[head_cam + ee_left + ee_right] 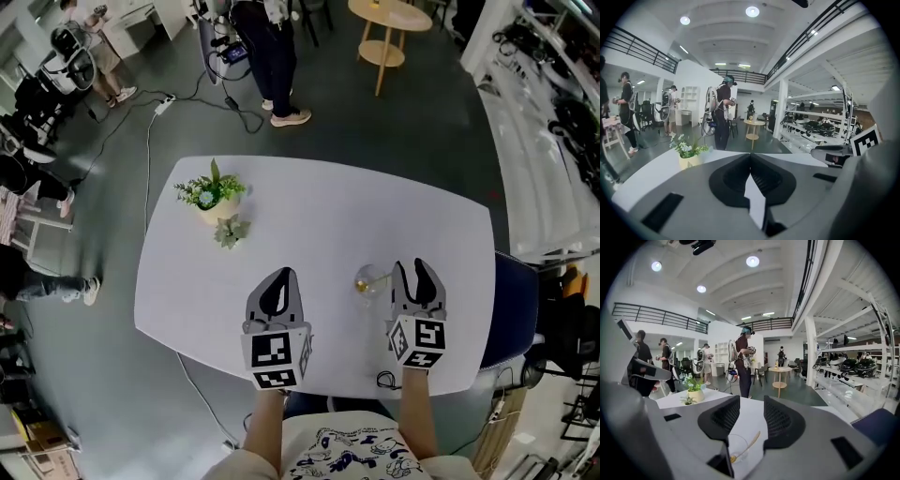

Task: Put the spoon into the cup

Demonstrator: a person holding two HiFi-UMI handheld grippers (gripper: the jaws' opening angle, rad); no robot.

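1. Nearest me, my right gripper [416, 269] stood with its jaws wide apart, gripping nothing.
2. My left gripper [279, 279] had its jaws closed together, empty.
3. At nine o'clock from my right gripper, the slim gold metal spoon [746, 446] leaned inside the clear glass cup [366, 283] on the white table [328, 216].

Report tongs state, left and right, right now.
Left tongs: closed, empty.
Right tongs: open, holding nothing; the spoon sits in the cup.
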